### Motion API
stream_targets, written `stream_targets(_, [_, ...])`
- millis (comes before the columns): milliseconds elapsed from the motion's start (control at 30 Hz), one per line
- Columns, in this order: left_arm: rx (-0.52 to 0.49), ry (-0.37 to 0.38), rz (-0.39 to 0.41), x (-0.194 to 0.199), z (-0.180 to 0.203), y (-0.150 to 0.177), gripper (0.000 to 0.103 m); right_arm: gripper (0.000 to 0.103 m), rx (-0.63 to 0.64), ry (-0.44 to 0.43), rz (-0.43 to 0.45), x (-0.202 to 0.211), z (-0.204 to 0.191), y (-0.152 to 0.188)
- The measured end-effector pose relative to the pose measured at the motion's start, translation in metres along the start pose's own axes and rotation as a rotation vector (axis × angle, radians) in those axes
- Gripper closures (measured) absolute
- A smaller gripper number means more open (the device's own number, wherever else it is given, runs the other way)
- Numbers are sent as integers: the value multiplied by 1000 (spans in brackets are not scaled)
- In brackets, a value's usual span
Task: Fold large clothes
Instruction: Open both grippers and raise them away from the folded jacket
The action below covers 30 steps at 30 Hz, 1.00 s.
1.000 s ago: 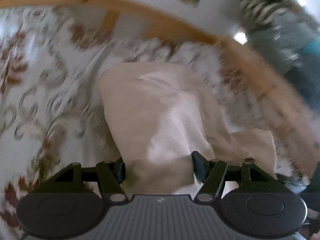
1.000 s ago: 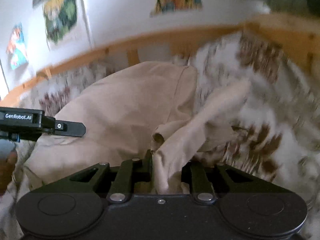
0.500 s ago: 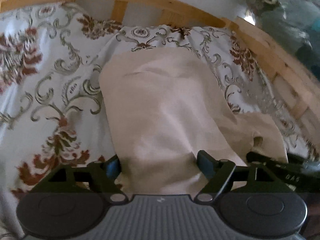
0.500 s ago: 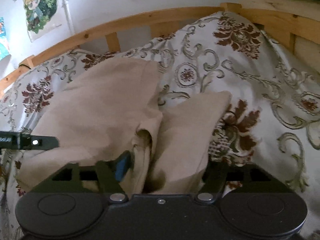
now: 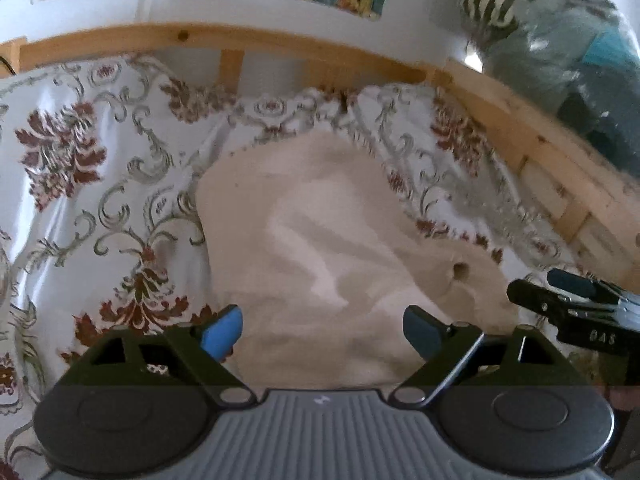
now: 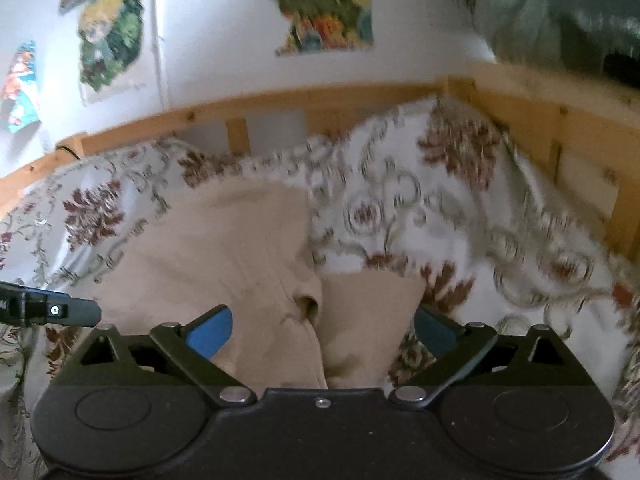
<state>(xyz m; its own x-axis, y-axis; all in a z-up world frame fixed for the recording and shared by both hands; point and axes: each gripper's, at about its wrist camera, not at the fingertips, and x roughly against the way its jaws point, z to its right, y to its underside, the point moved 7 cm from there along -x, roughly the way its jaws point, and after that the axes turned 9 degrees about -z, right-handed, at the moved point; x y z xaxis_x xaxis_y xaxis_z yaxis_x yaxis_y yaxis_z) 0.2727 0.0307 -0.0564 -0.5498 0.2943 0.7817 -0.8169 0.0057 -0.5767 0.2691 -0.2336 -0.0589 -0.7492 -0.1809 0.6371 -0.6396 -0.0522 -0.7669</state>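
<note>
A beige garment (image 5: 320, 248) lies folded on a bed with a floral cover; it also shows in the right wrist view (image 6: 224, 248), with a sleeve (image 6: 360, 320) lying beside its body. My left gripper (image 5: 322, 330) is open over the garment's near edge, blue pads apart, holding nothing. My right gripper (image 6: 322, 330) is open over the sleeve and the body's near edge, holding nothing. The right gripper shows at the right of the left wrist view (image 5: 576, 304); the left gripper's finger shows at the left of the right wrist view (image 6: 52, 310).
The floral bed cover (image 5: 100, 184) spreads to the left and behind the garment. A wooden bed rail (image 5: 280, 46) runs along the back and right side (image 6: 560, 128). Posters (image 6: 320, 4) hang on the white wall. A person in dark clothing (image 5: 580, 48) stands at the far right.
Both grippers have opened and let go of the beige garment, which now lies on the bed. Both have drawn back slightly from the cloth.
</note>
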Motion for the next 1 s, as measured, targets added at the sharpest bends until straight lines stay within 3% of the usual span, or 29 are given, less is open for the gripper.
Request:
stream_targets(233, [5,-14,148,48,16,5,2,1,-45,12,147,50,-2,-8])
stream_targets(500, [38,-34,245,98,23,21,1,1,-174,12,262,110,9,-1])
stream_targets(800, [11,-93,284,144,29,46,1,1,-290,-35,248,153,11,30])
stream_targets(1000, [-45,-96,256,155,36,83,1,1,-183,5,231,179,-16,51])
